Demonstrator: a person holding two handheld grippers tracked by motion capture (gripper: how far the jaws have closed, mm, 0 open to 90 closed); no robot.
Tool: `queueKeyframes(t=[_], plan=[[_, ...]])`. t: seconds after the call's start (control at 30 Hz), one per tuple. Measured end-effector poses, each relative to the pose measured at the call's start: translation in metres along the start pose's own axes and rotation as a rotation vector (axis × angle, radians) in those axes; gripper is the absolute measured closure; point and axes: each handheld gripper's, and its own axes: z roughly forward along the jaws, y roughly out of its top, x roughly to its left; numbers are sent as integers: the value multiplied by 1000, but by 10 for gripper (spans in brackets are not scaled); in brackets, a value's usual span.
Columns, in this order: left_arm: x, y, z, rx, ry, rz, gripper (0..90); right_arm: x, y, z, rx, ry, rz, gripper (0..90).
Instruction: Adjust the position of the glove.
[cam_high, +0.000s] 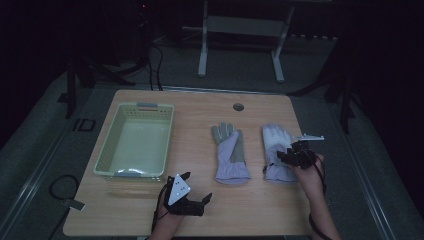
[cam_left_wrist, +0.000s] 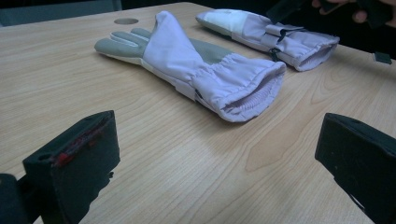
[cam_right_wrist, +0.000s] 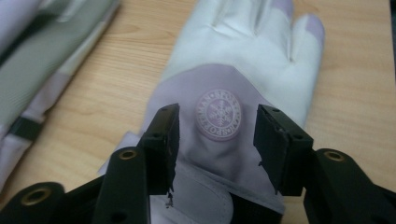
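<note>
Two lilac and white gloves lie flat on the wooden table (cam_high: 200, 210). The left glove (cam_high: 230, 153) (cam_left_wrist: 196, 65) shows its grey palm side, cuff toward me. The right glove (cam_high: 276, 150) (cam_right_wrist: 243, 84) has a round snowflake badge (cam_right_wrist: 218, 114) on its back. My right gripper (cam_high: 295, 156) (cam_right_wrist: 215, 140) hovers just over that glove's cuff, open, jaws either side of the badge with nothing between them. My left gripper (cam_high: 192, 192) (cam_left_wrist: 217, 158) rests low near the table's front edge, open wide, facing the left glove's cuff from a short distance.
A pale green plastic basket (cam_high: 120, 150) stands at the table's left half. A round cable hole (cam_high: 238, 107) sits near the far edge. Beyond the table stands a metal frame (cam_high: 240, 30) on a dark floor.
</note>
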Motion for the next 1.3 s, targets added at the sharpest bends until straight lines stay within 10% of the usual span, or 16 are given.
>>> queueKeyframes(t=[0.33, 0.8, 0.93, 1.3], plan=[[0, 0, 0, 1, -1, -7, 0, -13, 2, -10, 1, 95, -240, 470], [1, 0, 0, 3, -4, -5, 0, -30, -7, 22, -10, 152, -138, 428], [0, 0, 0, 5, -4, -3, 0, -25, -9, 28, 1, 156, -170, 619], [1, 0, 0, 2, -2, -6, 0, -21, -5, 15, -3, 138, -53, 792]])
